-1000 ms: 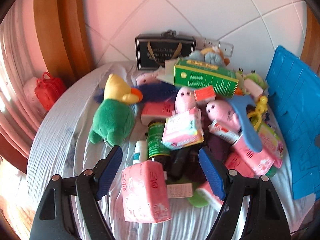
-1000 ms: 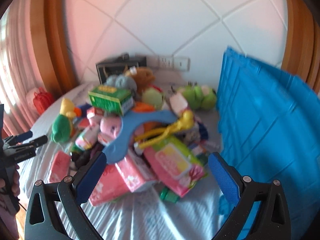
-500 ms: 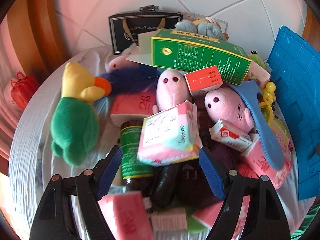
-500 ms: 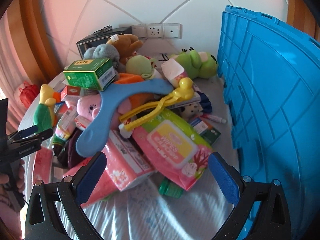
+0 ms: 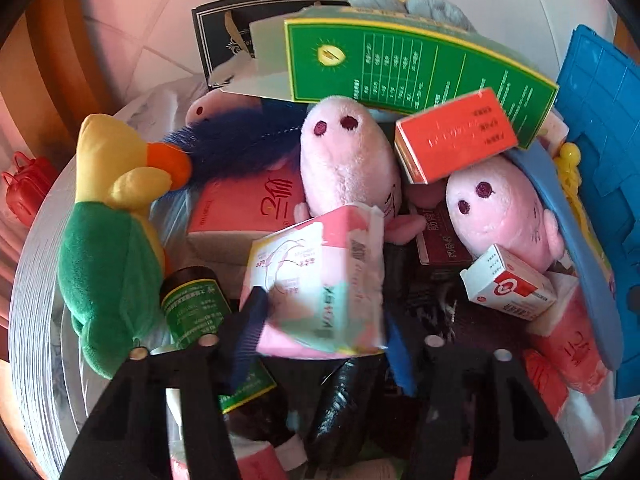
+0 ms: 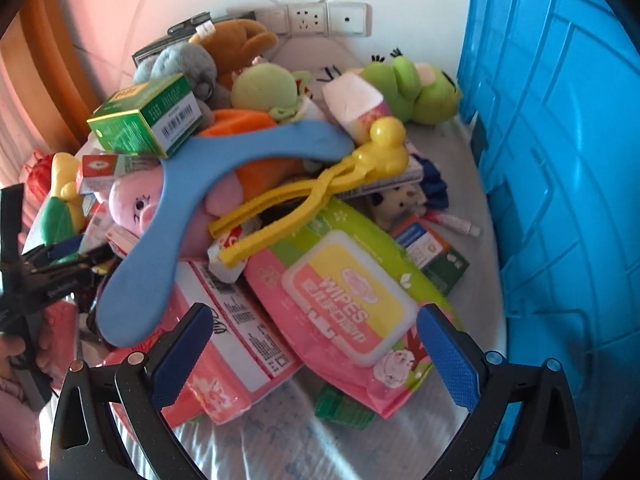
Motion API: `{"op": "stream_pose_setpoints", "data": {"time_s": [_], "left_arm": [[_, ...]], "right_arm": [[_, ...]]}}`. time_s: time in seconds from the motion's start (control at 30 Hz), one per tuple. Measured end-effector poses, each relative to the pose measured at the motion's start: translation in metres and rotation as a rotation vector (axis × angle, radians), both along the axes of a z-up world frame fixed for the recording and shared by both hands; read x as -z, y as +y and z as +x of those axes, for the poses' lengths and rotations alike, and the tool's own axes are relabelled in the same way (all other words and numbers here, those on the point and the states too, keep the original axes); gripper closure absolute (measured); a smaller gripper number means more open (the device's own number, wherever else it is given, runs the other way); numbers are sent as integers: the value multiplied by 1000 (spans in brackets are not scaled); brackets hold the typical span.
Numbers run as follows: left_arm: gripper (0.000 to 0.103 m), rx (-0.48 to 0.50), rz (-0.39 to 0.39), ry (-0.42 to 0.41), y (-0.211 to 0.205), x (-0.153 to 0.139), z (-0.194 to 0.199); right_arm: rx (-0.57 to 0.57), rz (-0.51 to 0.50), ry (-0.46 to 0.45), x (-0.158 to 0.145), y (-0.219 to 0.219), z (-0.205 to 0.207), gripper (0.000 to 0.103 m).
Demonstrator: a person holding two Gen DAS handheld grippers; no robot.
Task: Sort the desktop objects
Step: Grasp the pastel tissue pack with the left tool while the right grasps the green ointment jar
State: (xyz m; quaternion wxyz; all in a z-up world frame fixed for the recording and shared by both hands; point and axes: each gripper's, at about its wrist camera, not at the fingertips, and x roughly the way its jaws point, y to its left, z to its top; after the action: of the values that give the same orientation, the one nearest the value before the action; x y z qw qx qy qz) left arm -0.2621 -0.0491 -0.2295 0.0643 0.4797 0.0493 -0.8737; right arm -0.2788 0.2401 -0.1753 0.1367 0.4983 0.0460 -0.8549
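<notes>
A jumbled pile of toys, boxes and packs lies on a cloth-covered round table [image 6: 272, 440]. My left gripper [image 5: 324, 340] points down into the pile, and its jaws are closing on a pink-and-white tissue pack [image 5: 320, 276]. Both blue pads touch the pack's sides. In the right wrist view the left gripper [image 6: 52, 276] shows at the left edge with a hand behind it. My right gripper [image 6: 314, 320] is open and hangs just above a pink wipes pack [image 6: 348, 292] and a pink tissue pack [image 6: 232, 328], with nothing gripped.
A tall blue crate [image 6: 560, 160] walls off the right side. On the pile lie a green box [image 5: 416, 68], an orange box [image 5: 452, 136], two pink plush toys [image 5: 348, 160], a green-and-yellow parrot plush [image 5: 108, 240], a blue boomerang [image 6: 172, 216] and yellow duck tongs [image 6: 320, 188]. A green-labelled bottle [image 5: 192, 300] lies beside the left fingers.
Both grippers have dropped closer to the pile. The left jaws, wide apart before, have closed in onto the pink-and-white tissue pack. The right jaws have stayed wide.
</notes>
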Motion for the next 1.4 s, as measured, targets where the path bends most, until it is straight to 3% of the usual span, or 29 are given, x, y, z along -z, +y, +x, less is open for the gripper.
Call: {"op": "stream_pose_setpoints", "data": {"time_s": [0.13,0.17,0.2,0.37,0.47,0.53,0.7,0.8,0.9,0.93,0.97,1.17,1.3,1.33,1.37,1.4], "left_arm": [[65,1,-1,57,2,-18,21],[78,0,0,73,2,-23,26],[83,-2,0,83,2,-28,33],[83,-16,-13,73,5,-32,54],[83,-36,9,44,-3,-23,56],[83,-54,8,38,-6,-21,62],[83,-77,10,27,-15,-18,64],[80,-60,36,29,-13,-23,61],[46,-16,4,65,-1,-35,59],[30,0,-12,82,4,-38,59],[25,18,-32,94,8,-40,56],[24,-14,-124,5,13,-18,10],[24,-74,-128,-89,-3,9,-13],[32,-77,-144,-85,-5,10,-13],[51,-88,-180,-74,-6,9,-11],[52,-83,-176,-67,-8,8,-9]], "right_arm": [[-17,-9,-14,3,1,6,0],[-19,-9,-17,4,3,8,0],[-17,-8,-20,5,4,11,0],[52,-2,-42,16,24,34,0],[77,-44,-109,35,37,40,6],[99,-13,-140,50,40,43,19],[117,-27,-175,67,51,46,19],[130,-42,-177,70,55,41,19],[135,-52,-190,74,55,35,18],[137,-60,-198,77,55,33,15],[139,-67,-205,79,54,30,13],[141,-65,-227,93,47,14,11],[140,-58,-243,99,45,9,23],[146,-60,-248,101,45,8,30],[151,-62,-252,103,46,7,34],[152,-59,-249,104,46,6,43]]}}
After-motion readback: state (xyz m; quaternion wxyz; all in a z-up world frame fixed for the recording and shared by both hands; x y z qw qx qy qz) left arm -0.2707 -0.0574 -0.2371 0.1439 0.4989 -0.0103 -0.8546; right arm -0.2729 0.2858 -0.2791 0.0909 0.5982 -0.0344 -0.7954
